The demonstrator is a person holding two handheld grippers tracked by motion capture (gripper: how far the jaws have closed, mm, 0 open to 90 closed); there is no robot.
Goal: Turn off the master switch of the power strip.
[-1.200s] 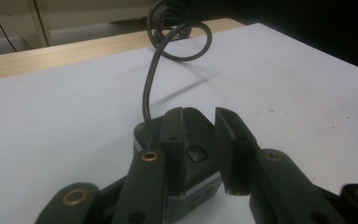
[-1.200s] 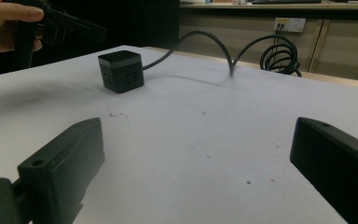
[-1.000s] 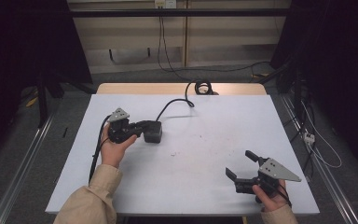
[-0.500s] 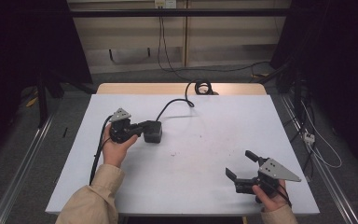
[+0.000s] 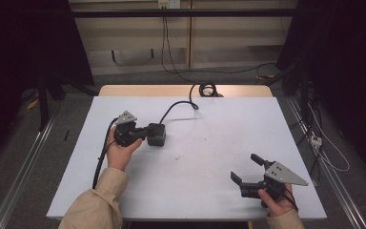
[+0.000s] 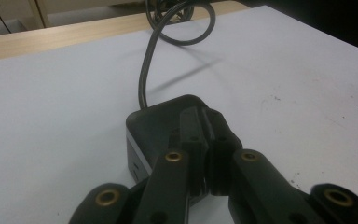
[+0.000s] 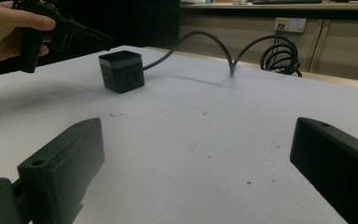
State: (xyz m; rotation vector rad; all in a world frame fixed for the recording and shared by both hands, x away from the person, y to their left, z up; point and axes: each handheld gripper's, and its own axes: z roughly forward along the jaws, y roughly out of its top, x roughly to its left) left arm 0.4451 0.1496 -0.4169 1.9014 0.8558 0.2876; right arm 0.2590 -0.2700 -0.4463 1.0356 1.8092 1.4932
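Up close, the black cube-shaped box [image 6: 161,123] looks matte plastic with rounded edges, a dark cable [image 5: 180,106] curling from it across the smooth white counter [image 5: 209,143]. It sits left of centre. The left hand-held gripper [image 5: 143,133], jaws together, rests above its top; the right hand-held gripper [image 5: 249,168] is spread wide.
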